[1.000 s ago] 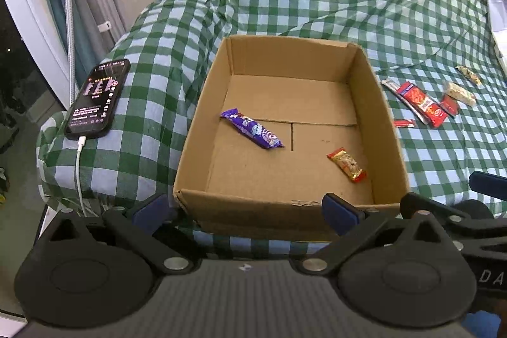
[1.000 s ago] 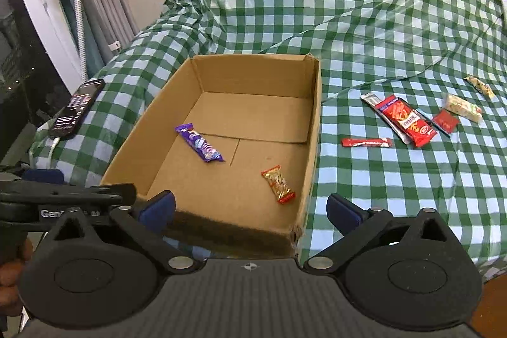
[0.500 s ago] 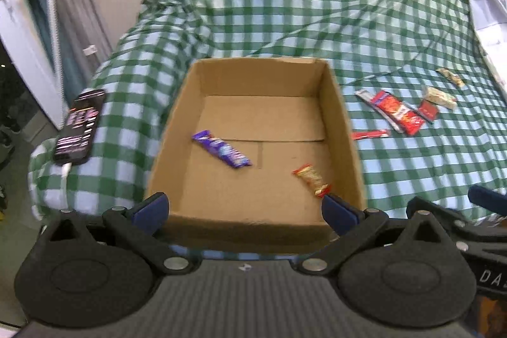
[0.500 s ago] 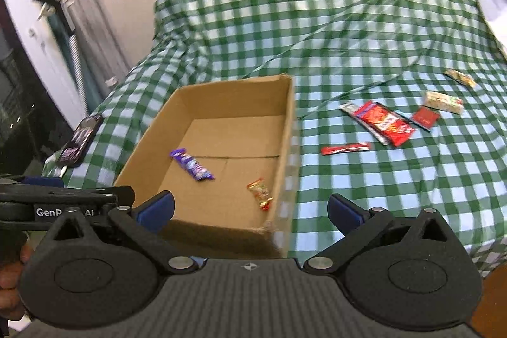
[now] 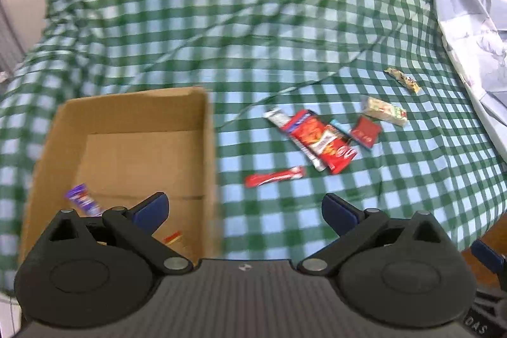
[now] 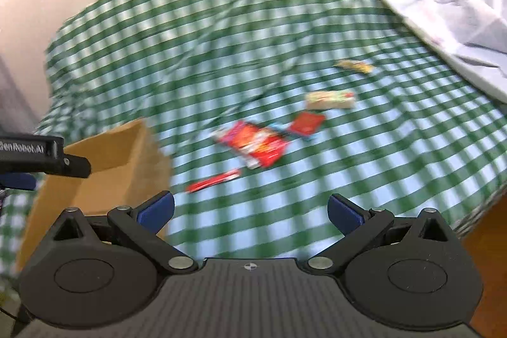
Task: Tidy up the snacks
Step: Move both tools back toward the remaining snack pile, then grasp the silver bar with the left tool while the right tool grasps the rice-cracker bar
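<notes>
The left claw (image 5: 244,208) is spread wide and holds nothing, above the box's (image 5: 209,148) right wall. The right claw (image 6: 250,208) is spread too, above the checked cloth (image 6: 380,179). Ahead lie the red stick (image 5: 275,175), the big red pack (image 5: 323,141) and further snacks. A purple bar (image 5: 81,203) lies inside the box.

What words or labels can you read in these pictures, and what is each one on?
"GenRobot.AI", blurred and only roughly legible: on the black bar of the left hand-held gripper, seen from the right wrist.
"DAS": on the black part at the left wrist view's lower right corner.
Snack wrappers, including the big red one: print too blurred to read.
</notes>
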Demonstrator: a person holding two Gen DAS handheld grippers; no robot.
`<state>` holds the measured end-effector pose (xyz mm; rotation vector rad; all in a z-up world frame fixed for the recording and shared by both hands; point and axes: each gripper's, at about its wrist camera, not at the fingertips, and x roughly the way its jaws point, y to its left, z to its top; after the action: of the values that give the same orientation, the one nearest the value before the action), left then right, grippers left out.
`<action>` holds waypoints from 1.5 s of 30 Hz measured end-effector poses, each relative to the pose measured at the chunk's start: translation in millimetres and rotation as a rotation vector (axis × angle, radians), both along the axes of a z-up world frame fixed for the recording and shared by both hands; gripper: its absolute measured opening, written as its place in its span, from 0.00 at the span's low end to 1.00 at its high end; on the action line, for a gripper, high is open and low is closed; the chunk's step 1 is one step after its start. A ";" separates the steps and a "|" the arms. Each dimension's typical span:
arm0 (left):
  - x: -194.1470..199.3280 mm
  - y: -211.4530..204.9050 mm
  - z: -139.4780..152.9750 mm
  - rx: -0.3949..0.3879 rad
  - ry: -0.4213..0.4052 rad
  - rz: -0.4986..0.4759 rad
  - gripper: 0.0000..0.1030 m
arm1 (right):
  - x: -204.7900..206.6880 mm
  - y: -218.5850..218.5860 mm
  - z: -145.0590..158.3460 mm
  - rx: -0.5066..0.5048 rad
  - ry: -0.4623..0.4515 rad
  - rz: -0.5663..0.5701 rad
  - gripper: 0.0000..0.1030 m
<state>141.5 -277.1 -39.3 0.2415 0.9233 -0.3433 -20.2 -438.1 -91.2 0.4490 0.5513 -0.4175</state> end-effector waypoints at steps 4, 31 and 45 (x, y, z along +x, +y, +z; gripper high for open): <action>45.9 -53.6 -36.5 0.023 0.087 -0.012 1.00 | 16.9 -54.7 -16.0 -0.014 0.012 -0.063 0.99; 228.2 -177.1 -214.4 0.244 0.279 -0.010 1.00 | 148.9 -213.8 -125.0 0.043 0.151 -0.129 0.99; 241.0 -135.6 -232.2 0.156 0.407 0.071 1.00 | 243.7 -253.3 -137.5 -0.358 0.223 0.192 0.99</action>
<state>382.5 -412.7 -271.5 0.2862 1.3599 -0.2588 223.4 -691.4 -228.7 0.0040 0.7126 -0.3733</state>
